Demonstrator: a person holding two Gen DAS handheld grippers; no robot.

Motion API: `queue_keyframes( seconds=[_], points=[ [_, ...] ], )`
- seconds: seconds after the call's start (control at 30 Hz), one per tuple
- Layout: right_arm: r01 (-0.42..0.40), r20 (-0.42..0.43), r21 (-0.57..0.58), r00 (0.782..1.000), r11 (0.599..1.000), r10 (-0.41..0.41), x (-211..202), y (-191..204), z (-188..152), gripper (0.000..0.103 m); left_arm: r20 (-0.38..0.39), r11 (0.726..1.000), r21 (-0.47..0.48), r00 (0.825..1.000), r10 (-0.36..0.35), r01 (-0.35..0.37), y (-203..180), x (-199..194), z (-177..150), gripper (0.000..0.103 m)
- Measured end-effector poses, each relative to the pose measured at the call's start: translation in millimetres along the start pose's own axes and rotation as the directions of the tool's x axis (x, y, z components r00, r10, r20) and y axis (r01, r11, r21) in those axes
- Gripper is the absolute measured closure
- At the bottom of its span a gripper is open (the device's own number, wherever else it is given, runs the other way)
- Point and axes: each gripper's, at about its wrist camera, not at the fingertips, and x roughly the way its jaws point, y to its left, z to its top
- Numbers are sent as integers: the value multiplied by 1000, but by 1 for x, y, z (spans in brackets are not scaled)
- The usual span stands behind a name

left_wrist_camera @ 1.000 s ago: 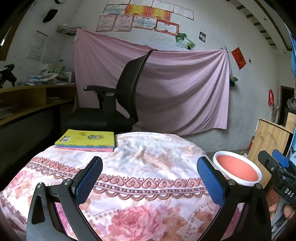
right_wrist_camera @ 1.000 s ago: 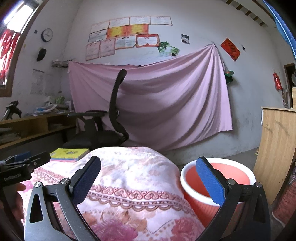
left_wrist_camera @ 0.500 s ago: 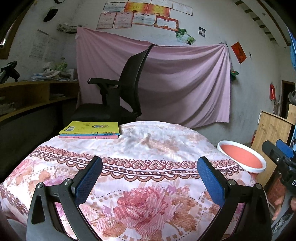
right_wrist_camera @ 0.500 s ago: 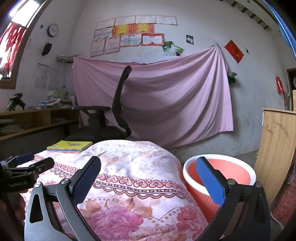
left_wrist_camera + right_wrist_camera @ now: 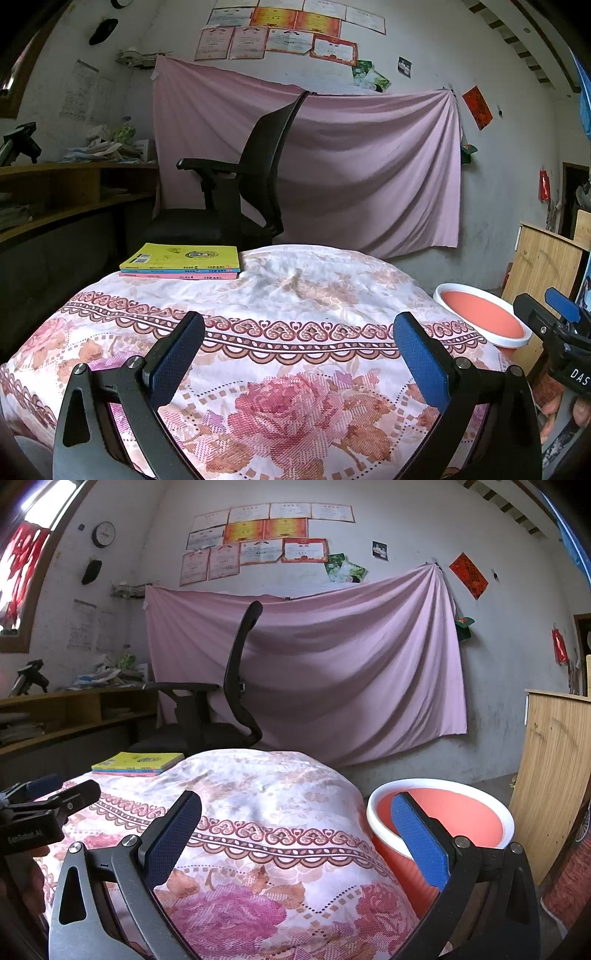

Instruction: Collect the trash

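On the far left of the table, a stack of books [image 5: 181,260] lies flat on the flowery tablecloth [image 5: 295,350]. The left gripper [image 5: 297,350] hangs over the cloth with its fingers wide apart, holding nothing. The right gripper [image 5: 295,834] is spread wide too — nothing in it. No trash shows on the cloth. The red bin [image 5: 443,812] stands just beside the table on the right.

To do this step well, look slowly for trash first, and keep both grippers spread until one is right over a piece.

Compared with a second ago, both cameras see more of the table top — the books look nearer, and the bin sits lower in the left view.
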Motion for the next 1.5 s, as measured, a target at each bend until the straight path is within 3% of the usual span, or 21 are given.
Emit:
queue_keyframes(
  seconds=[1.5],
  points=[
    [-2, -7, 0, 1000, 1000, 2, 0, 2, -5, 0, -1, 1000, 9, 1000, 16, -16, -1, -1, 2, 3]
  ],
)
